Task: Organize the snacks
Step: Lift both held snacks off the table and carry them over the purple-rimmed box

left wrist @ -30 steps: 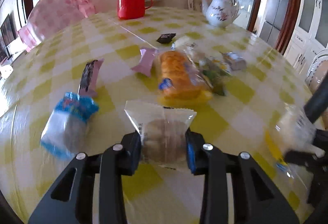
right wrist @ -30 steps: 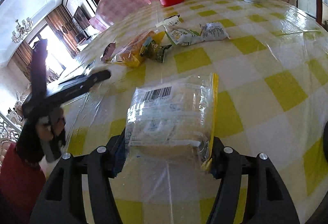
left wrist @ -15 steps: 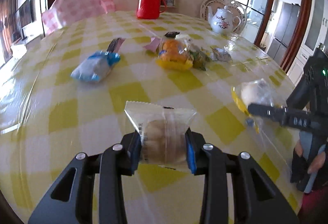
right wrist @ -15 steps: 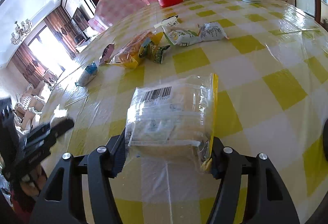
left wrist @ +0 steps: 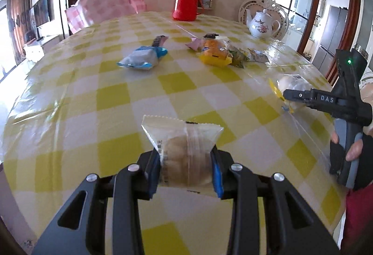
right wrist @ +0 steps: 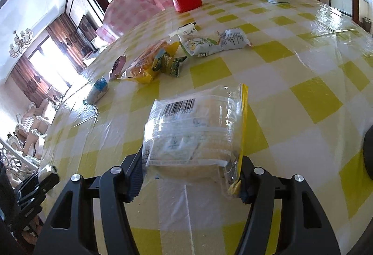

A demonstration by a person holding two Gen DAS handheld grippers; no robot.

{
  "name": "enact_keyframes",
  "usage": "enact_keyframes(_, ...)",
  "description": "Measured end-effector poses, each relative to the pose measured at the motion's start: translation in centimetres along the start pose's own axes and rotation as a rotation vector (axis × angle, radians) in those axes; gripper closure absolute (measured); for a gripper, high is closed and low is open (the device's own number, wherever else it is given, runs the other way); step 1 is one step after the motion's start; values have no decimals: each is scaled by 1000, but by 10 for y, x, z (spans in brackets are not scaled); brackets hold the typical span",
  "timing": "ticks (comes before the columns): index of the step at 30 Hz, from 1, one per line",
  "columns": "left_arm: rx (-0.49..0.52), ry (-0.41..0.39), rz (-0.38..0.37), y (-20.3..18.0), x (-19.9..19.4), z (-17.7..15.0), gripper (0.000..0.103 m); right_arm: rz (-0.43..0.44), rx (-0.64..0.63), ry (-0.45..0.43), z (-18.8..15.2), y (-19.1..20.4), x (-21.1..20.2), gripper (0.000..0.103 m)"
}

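A round worktop (left wrist: 112, 96) under a yellow-and-white checked cover fills both views, its near half bare and its curved rim falling away at left and right. Toward the far edge stand a red flask (left wrist: 186, 1) and a white flowered teapot (left wrist: 262, 25), well apart from each other. Midway across lies a loose cluster of snacks: a blue-and-white packet (left wrist: 143, 57) on its own to the left, and an orange bread pack (left wrist: 214, 52) with smaller green and silver wrappers touching its right side.

Nearer the rim, the left claw (left wrist: 186, 161) is clamped on a clear-wrapped round cake (left wrist: 184, 154), its blue pads pressing both sides of the wrapper, whose sealed end sticks out ahead of the fingers above open checked cloth. The right claw (right wrist: 190, 171) grips a bigger clear bread bag (right wrist: 195, 133) with a barcode and a yellow edge, jaws set wider, the bag lying forward over the worktop. In the left view the right claw appears at the right edge, held by a gloved hand (left wrist: 352, 150).
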State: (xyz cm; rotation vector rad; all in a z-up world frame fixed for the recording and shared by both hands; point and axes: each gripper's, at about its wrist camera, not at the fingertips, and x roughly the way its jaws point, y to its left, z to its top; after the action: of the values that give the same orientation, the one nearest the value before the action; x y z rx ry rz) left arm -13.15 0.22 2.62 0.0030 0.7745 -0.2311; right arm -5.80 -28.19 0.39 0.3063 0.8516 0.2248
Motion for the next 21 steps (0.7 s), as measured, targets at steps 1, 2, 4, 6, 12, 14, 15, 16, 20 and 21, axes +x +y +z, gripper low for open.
enact_keyframes(1,0,-1,9,3,-3,-2,66,-3,7,0,-1,0,-1,42)
enact_keyframes(2,1,-2,18,7,-6,-5,66,-5,13,-1,-1,0,-1,42)
enact_keyframes(4,3,-6,40,12,-11,-9,66,-8,29,-9,-6,2,-6,42)
enact_keyframes(6,3,-5,56,17,-14,-13,66,8,43,-14,-13,7,-10,42)
enact_keyframes(12,-7,4,94,33,-25,-28,66,83,4,-5,-35,42,-18,42)
enact_keyframes(14,-13,7,102,38,-29,-32,66,105,-16,7,-41,55,-19,42)
enact_keyframes(15,-16,9,108,40,-31,-34,66,122,-38,14,-45,66,-19,42)
enact_keyframes(16,-17,8,116,42,-34,-36,66,132,-52,15,-47,73,-21,42)
enact_keyframes(20,-22,1,142,52,-49,-41,66,184,-140,16,-61,113,-30,42)
enact_keyframes(21,-24,0,147,54,-52,-42,66,194,-161,17,-64,123,-31,42)
